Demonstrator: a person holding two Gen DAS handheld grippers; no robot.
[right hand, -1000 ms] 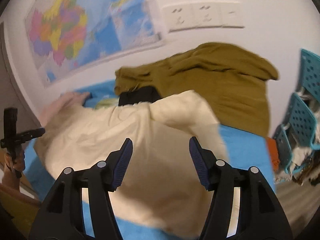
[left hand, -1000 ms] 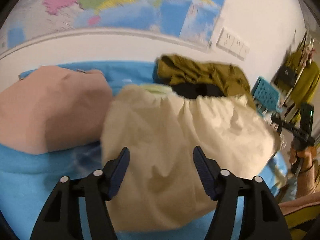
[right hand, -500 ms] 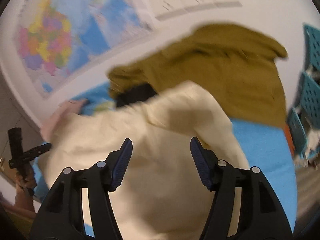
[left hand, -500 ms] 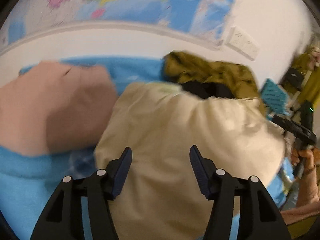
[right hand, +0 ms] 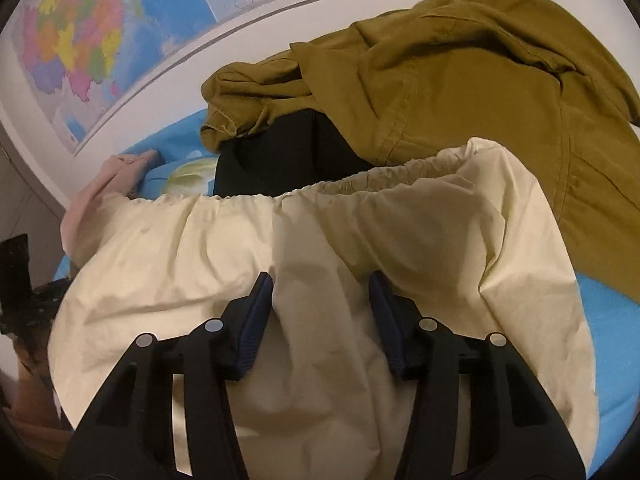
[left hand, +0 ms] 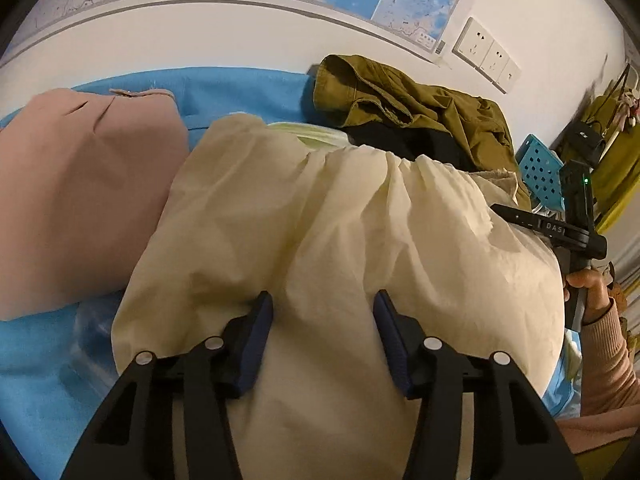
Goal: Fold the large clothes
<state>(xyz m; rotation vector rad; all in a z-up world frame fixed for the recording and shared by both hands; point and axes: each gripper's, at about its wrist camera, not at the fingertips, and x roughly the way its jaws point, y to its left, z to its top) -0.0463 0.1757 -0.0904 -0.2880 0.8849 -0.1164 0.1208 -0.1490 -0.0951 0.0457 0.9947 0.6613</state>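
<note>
From the left gripper (left hand: 322, 322) you can see a good deal that the other side misses: a folded pink garment (left hand: 76, 204) lying at nine o'clock of the cream garment (left hand: 320, 216), a row of wall sockets (left hand: 486, 55) up at one o'clock, a blue perforated crate (left hand: 542, 168) at three o'clock, and the person's other hand (left hand: 592, 288) in a pink sleeve gripping the handle of the right-hand tool. The right gripper (right hand: 320, 306) looks more squarely at the pile behind: the olive jacket (right hand: 460, 80) fills its one o'clock, with a black garment (right hand: 280, 156) tucked under it at twelve, and the coloured part of the wall map (right hand: 80, 40) shows at ten o'clock. Only a corner of the pink cloth shows there.

The cream garment lies spread on the blue sheet (left hand: 36, 368), just in front of the olive jacket and overlapping the black piece. Its gathered elastic edge (right hand: 360, 180) runs across the far side, puckered; the rest is thin, creased cloth billowing in soft ridges.

Both tools have just been narrowing their jaws. Each now stands half closed over the cream cloth, with a ridge of fabric rising between the blue pads, yet the pads do not press it together, so neither has hold of it.
</note>
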